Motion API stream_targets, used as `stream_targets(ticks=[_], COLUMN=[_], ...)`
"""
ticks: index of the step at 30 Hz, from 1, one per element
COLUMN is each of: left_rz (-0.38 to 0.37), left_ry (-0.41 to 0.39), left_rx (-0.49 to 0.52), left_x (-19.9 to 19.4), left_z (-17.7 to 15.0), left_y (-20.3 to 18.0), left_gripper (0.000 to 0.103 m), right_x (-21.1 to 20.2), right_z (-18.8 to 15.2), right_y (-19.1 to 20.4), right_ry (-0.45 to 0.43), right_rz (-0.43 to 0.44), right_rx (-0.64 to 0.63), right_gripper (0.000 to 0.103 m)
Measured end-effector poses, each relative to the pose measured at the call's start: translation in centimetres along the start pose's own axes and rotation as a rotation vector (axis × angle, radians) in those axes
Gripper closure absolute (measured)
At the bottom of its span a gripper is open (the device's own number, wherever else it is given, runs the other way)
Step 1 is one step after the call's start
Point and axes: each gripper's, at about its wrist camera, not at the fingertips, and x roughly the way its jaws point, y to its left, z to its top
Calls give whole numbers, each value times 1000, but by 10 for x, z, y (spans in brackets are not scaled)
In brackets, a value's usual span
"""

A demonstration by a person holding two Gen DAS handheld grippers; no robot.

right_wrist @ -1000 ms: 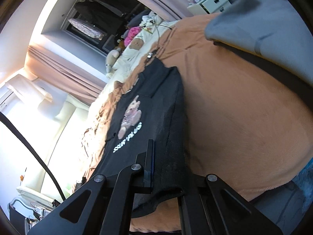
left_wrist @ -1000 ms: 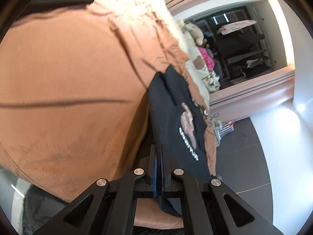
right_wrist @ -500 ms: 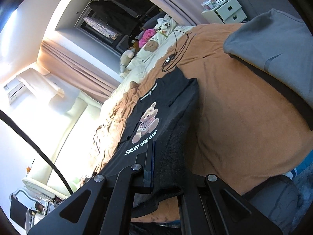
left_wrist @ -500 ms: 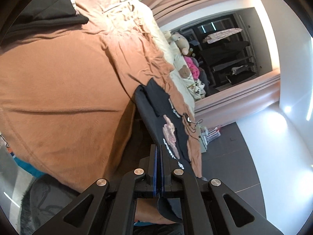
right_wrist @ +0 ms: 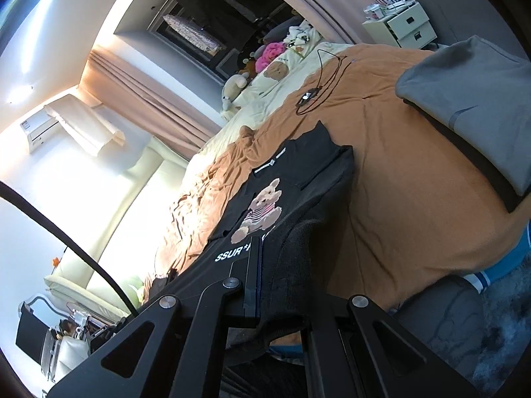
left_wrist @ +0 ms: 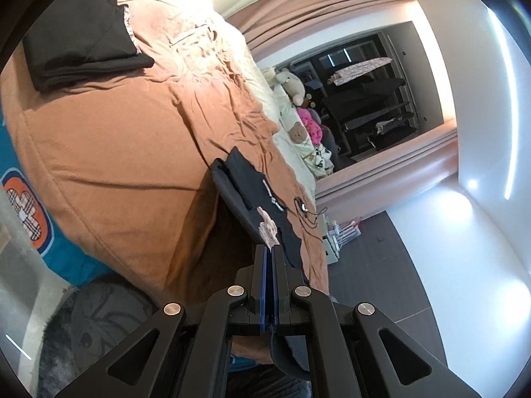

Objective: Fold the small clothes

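Both grippers (left_wrist: pixel 269 252) (right_wrist: pixel 265 248) pinch the black T-shirt's (right_wrist: pixel 298 172) near hem over the bedspread's (left_wrist: pixel 116 139) edge.

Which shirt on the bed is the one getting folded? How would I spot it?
Find the big bed with the orange-brown blanket. Near its edge lies a black T-shirt, pinched at its near hem by both the left gripper and the right gripper. Unlike the plain black pile and the grey garment, it has a teddy bear picture.
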Motion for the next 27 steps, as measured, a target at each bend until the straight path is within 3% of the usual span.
stream_targets(ticks=[14, 27], left_rz=[-67, -153], left_ry=[-80, -176], left_rx=[58, 145], left_x=[-83, -137], left_z=[-29, -36], left_y=[-45, -106], left_gripper=[101, 101], right_x=[-43, -73], right_z=[2, 16], right_y=[2, 3], right_ry=[3, -78], right_rz=[45, 132], right_rx=[-37, -86], right_gripper=[103, 103])
